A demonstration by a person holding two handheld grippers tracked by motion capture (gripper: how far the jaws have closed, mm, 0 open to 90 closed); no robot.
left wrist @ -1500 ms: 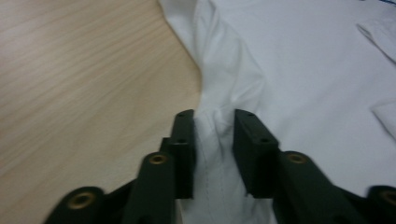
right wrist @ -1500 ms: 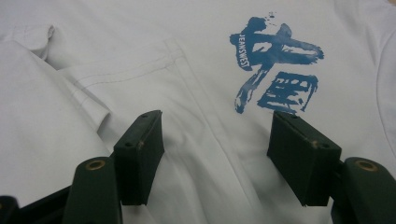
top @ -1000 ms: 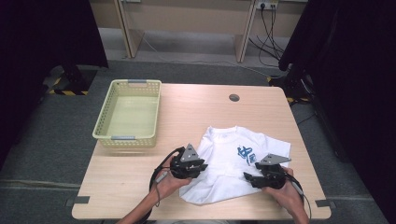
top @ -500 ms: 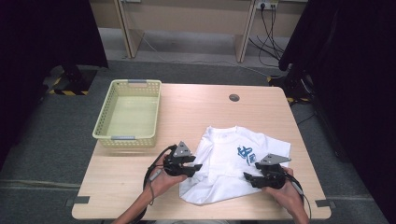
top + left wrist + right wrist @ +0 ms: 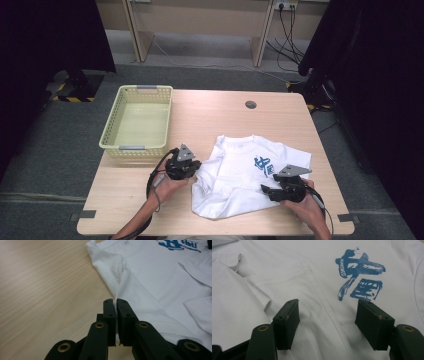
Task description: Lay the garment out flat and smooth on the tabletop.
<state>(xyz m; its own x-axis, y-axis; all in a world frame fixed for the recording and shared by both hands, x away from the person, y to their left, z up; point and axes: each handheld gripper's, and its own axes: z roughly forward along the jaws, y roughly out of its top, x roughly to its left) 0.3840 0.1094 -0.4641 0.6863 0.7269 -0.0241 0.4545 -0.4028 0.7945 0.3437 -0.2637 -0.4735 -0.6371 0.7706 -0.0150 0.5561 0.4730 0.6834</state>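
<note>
- White T-shirt point(image 5: 240, 175) lies flat on the table point(image 5: 210, 115), lower right of centre in the high view, collar toward the upper left, hem toward the lower right; its long axis runs on that diagonal.
- Blue brush-stroke print point(image 5: 264, 165) faces up, right of the shirt's middle.
- Left gripper point(image 5: 192, 167) sits at the shirt's left edge; its jaws have just been closing and now pinch a raised fold of sleeve fabric point(image 5: 119, 282).
- Right gripper point(image 5: 265, 191) rests over the lower right part, jaws spread wide, cloth lying loose between them, nothing clamped.
- Lower hem partly covered by that gripper and hand.
- Yellow basket point(image 5: 114, 131) stands at the upper left, well apart.
</note>
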